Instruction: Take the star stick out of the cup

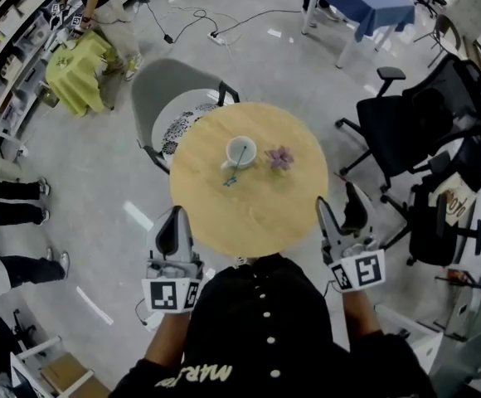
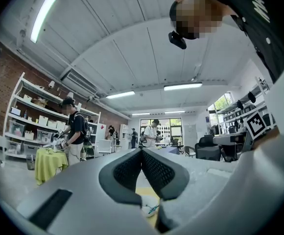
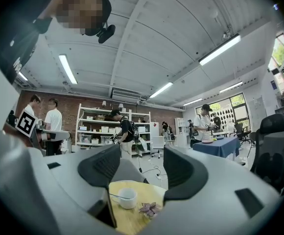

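The left hand-held gripper hovered at the surface's near edge, jaws together, empty. Mid-surface, the star stick leaned in the cup, untouched. The right hand-held gripper hung jaws apart, empty. With neither of the 2 near it, the removal looked unstarted.

Shirt print: "MAR" reads clearly, upside down here; the letters after it blur out.
Tag on chair: looks like "olo", not certain.
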Motion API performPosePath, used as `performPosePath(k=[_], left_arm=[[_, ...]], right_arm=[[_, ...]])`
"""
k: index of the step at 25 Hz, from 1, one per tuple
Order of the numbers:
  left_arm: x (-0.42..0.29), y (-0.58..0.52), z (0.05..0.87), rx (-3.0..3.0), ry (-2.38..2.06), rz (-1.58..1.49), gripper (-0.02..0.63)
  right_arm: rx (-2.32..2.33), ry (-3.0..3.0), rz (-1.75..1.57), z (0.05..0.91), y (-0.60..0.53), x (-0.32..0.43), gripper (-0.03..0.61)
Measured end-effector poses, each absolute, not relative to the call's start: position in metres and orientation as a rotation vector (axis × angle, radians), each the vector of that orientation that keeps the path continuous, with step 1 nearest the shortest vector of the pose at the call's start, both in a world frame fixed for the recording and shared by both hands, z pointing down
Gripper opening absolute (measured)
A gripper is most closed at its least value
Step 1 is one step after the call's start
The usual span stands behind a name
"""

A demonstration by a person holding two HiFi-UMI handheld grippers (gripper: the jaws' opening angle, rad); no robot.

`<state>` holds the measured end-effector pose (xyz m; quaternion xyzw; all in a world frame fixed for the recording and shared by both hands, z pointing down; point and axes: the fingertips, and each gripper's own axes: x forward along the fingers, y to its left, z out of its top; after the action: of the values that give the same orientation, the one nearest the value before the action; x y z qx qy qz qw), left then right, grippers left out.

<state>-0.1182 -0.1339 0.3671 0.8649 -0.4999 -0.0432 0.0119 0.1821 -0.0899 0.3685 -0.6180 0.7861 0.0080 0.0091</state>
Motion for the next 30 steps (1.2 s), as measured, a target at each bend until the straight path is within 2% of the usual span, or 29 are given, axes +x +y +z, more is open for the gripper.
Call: performPosePath(k=[10, 21, 30], left_arm=[[-0.095, -0.149, 0.374, 2.617, -1.636, -0.097, 0.003], [-0.12, -0.157, 0.41, 2.494, -1.728, 0.034, 0.003], [-0.128, -0.154, 0.446, 2.399, -1.756, 0.107, 0.003]], right_arm=[[-1.802, 2.649, -0.019, 0.394, -0.137, 0.189, 0.265], [-1.671, 3.151, 0.036, 0.499, -0.197, 0.144, 0.265], [-1.273, 3.454, 0.377, 0.585, -0.247, 0.084, 0.247]])
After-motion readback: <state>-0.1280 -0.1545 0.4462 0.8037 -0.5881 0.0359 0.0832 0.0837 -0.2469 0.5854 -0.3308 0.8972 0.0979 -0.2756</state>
